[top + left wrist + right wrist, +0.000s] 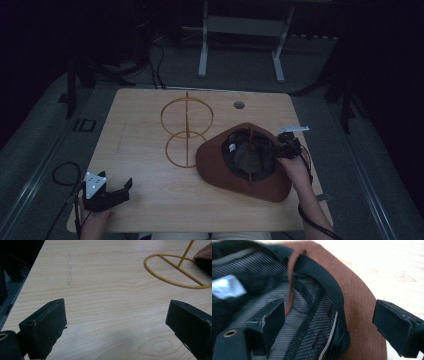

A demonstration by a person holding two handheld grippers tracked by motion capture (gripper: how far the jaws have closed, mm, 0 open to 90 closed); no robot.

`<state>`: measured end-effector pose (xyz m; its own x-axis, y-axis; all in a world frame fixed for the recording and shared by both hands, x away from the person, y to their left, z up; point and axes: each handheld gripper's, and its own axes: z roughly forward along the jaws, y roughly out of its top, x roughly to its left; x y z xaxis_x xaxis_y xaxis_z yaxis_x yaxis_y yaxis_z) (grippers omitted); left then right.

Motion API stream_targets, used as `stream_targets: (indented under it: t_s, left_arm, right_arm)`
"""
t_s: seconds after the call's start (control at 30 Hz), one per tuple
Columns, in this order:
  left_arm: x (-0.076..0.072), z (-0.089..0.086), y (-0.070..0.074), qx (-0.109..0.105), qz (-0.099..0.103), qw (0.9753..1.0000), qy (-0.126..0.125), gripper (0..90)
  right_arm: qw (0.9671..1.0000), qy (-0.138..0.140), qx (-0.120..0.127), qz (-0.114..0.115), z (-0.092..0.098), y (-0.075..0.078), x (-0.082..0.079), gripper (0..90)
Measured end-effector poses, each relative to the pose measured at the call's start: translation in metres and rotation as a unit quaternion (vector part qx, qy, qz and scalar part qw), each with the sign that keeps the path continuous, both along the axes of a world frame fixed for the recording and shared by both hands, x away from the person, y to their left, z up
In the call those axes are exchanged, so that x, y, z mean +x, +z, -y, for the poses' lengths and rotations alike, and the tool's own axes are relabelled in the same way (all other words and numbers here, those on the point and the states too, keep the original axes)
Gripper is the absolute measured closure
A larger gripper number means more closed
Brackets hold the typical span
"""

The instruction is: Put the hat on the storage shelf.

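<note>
A yellow wire stand (186,131) rises mid-table (145,200); a small, perhaps metal, grommet (239,105) sits behind.

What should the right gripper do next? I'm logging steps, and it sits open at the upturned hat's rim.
Probably close the right gripper on the brown hat. Its jaws are open and straddle the inner band, one inside the mesh lining, one over the brim. The wire hat stand stands bare beside the hat, and the left gripper is open, far away.
</note>
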<state>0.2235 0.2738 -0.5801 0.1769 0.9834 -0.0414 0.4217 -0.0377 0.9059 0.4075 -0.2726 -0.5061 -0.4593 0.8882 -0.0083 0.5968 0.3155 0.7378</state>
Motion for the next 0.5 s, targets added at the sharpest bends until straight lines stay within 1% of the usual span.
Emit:
stream_targets:
  t_s: [0.07, 0.1, 0.13, 0.17, 0.2, 0.23, 0.27, 0.33, 0.37, 0.43, 0.5]
  left_arm:
    - [0.000, 0.001, 0.000, 0.003, -0.002, 1.0000, -0.001, 4.1]
    - [0.000, 0.002, 0.000, 0.003, -0.001, 1.0000, -0.003, 4.1]
    - [0.000, 0.002, 0.000, 0.005, -0.002, 1.0000, -0.004, 4.1]
    - [0.000, 0.003, 0.001, 0.008, -0.003, 1.0000, -0.003, 4.1]
    - [0.000, 0.003, 0.000, 0.008, -0.004, 0.9999, -0.005, 4.1]
    - [0.000, 0.003, 0.000, 0.009, -0.005, 0.9999, -0.006, 4.1]
    - [0.001, 0.003, 0.000, 0.009, -0.008, 0.9999, -0.005, 4.1]
    - [0.001, 0.004, 0.000, 0.007, -0.012, 0.9999, -0.006, 4.1]
    - [0.001, 0.004, 0.000, 0.006, -0.015, 0.9999, -0.007, 4.1]
    - [0.001, 0.004, 0.001, 0.004, -0.018, 0.9998, -0.008, 4.1]
    - [0.001, 0.004, 0.001, 0.005, -0.020, 0.9998, -0.006, 4.2]
  right_arm:
    - [0.9999, -0.005, -0.007, -0.009, -0.003, -0.004, 0.004, 10.8]
    - [0.9999, -0.004, -0.009, -0.009, -0.005, -0.005, 0.006, 12.4]
    - [0.9997, -0.005, -0.017, -0.015, -0.007, -0.007, 0.007, 16.3]
    - [0.9994, -0.005, -0.025, -0.025, -0.008, -0.009, 0.009, 14.3]
    - [0.9991, -0.004, -0.028, -0.032, -0.009, -0.011, 0.011, 15.9]
    - [0.9988, -0.004, -0.035, -0.034, -0.011, -0.013, 0.013, 18.3]
    - [0.9986, -0.012, -0.042, -0.032, -0.011, -0.015, 0.014, 19.5]
    - [0.9981, -0.018, -0.049, -0.033, -0.012, -0.017, 0.017, 25.1]
    - [0.9976, -0.022, -0.055, -0.036, -0.012, -0.019, 0.018, 25.1]
    - [0.9970, -0.022, -0.063, -0.039, -0.014, -0.023, 0.020, 25.5]
    - [0.9959, -0.026, -0.079, -0.036, -0.017, -0.027, 0.021, 28.3]
